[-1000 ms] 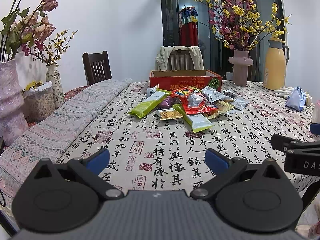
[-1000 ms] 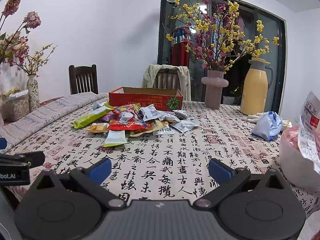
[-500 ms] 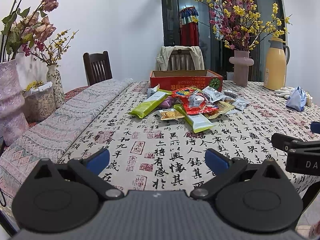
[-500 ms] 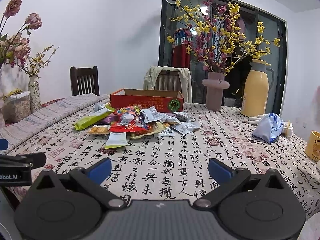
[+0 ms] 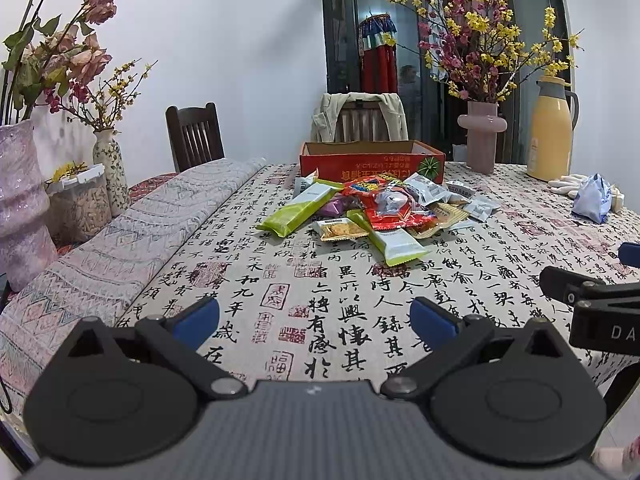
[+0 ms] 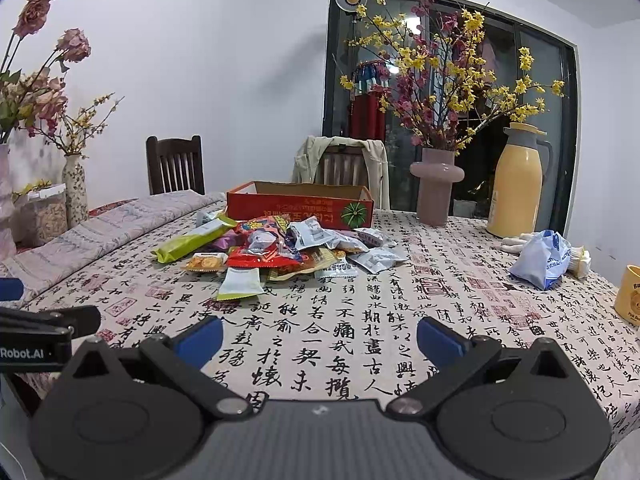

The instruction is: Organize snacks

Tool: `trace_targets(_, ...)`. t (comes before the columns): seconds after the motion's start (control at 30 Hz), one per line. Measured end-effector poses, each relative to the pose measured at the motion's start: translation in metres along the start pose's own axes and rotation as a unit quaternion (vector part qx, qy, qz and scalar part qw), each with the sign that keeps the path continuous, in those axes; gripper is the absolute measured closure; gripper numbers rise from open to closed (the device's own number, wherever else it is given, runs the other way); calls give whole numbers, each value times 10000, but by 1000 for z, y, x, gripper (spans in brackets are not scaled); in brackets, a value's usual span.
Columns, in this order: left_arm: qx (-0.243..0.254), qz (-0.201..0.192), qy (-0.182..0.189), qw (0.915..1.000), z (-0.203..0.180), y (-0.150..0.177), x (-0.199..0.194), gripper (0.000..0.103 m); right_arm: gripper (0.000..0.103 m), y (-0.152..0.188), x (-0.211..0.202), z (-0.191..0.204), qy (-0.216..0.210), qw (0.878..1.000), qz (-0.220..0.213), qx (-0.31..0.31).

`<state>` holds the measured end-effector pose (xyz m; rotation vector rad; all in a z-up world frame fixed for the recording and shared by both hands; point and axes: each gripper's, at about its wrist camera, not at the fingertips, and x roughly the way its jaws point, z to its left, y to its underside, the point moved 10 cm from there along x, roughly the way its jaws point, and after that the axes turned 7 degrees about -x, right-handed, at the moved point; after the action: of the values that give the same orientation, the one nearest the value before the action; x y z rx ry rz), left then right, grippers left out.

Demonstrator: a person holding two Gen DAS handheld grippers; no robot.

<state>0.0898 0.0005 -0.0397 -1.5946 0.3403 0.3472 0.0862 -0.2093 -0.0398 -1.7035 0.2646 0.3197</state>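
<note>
A heap of snack packets [image 5: 384, 210] was seen mid-surface, just before a red cardboard box [image 5: 372, 160]. The left tool [image 5: 314, 320] and right tool [image 6: 318, 338] were held spread wide, empty, well short of the heap. The packets were judged light, crinkly and slippery, best pinched at a flat sealed edge.

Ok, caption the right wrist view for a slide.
Open right gripper faces snack pile before red box on calligraphy tablecloth.

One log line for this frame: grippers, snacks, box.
left gripper open, empty | right gripper open, empty | snack pile untouched | red box behind pile
</note>
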Motion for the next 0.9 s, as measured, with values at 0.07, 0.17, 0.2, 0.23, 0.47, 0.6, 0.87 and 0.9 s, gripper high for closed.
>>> trace_targets(0.07, -2, 2, -3, 10000, 0, 0, 0, 0, 0, 0, 0, 0, 3, 10000, 3, 0)
trace_targets(0.17, 2, 1, -2, 10000, 0, 1, 0, 0, 0, 0, 0, 0, 1, 10000, 1, 1)
trace_targets(0.2, 1, 2, -1, 10000, 0, 1, 0, 0, 0, 0, 0, 0, -1, 10000, -1, -1)
trace_targets(0.23, 0, 2, -1, 10000, -1, 1, 0, 0, 0, 0, 0, 0, 0, 10000, -2, -2)
trace_targets(0.47, 2, 6, -6, 10000, -1, 1, 0, 0, 0, -1, -1, 2, -3, 10000, -13, -1)
trace_targets(0.6, 0, 5, -5, 10000, -1, 1, 0, 0, 0, 0, -1, 3, -17, 10000, -8, -7)
trace_targets(0.87, 0, 5, -7, 10000, -1, 1, 0, 0, 0, 0, -1, 2, -15, 10000, -10, -3)
trace_targets(0.9, 1, 6, -6, 10000, -1, 1, 0, 0, 0, 0, 0, 2, -14, 10000, -9, -3)
